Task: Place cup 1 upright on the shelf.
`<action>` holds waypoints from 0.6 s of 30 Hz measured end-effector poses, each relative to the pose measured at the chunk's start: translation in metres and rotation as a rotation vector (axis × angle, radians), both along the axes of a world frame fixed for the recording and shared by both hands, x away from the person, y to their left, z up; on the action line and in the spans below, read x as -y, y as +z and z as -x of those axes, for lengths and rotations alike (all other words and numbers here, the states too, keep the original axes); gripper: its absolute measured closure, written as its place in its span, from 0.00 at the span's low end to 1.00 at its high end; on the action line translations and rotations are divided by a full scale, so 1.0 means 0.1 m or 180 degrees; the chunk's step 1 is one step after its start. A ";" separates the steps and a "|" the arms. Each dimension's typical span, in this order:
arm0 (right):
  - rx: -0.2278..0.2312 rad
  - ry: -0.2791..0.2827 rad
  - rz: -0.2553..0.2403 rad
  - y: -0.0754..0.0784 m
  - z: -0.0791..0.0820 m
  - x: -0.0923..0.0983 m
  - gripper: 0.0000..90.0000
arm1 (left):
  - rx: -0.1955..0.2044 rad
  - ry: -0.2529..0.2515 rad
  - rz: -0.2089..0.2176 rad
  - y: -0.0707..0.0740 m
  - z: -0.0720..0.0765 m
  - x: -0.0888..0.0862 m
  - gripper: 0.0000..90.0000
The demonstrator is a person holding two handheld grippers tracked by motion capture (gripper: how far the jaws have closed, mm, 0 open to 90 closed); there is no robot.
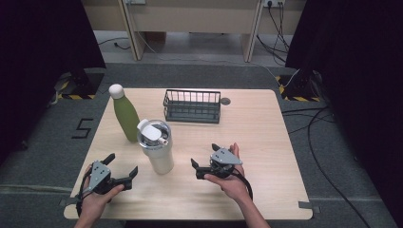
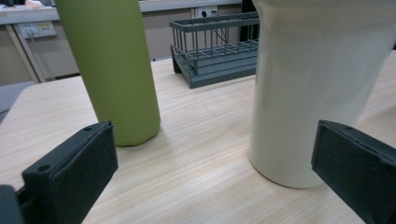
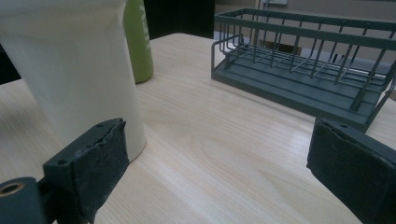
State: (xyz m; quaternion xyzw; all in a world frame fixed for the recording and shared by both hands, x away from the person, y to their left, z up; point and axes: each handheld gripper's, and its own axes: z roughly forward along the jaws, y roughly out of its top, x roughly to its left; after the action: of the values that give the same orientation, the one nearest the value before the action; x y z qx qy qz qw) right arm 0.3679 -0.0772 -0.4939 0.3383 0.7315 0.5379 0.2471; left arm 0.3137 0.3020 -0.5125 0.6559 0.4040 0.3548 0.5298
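Right gripper (image 1: 203, 169): jaws apart, nothing between them, pointing left across the desk (image 1: 256, 142) at the tumbler (image 1: 156, 148).
Left gripper (image 1: 124, 172): jaws wide apart, empty, pointing right and slightly away, toward the same tumbler.
Tumbler: cream, lidded, upright, long axis vertical; stands between the two grippers, touching neither. From the high view the left jaws seem the nearer, though the margin is hard to judge.
Bottle (image 1: 124, 114): green, white cap, upright, just behind and left of the tumbler.
Basket (image 1: 192, 106): grey wire, empty, farther back, well apart from both hands.
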 end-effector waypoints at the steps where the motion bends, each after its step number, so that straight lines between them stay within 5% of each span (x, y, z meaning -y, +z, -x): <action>1: 0.0000 0.0004 0.0001 0.00 0.00 0.00 0.06 | 0.0000 0.0000 0.0000 0.00 0.00 0.00 0.00; 18: -0.0045 0.0184 0.0005 -0.03 0.02 -0.21 0.08 | -0.0033 -0.0038 0.0000 -0.02 -0.01 0.03 0.00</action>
State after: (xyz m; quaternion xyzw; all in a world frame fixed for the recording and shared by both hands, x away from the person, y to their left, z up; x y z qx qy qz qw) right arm 0.3660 -0.0563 -0.4970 0.3206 0.7432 0.5418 0.2266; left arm 0.3147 0.2988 -0.5145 0.6602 0.4028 0.3481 0.5298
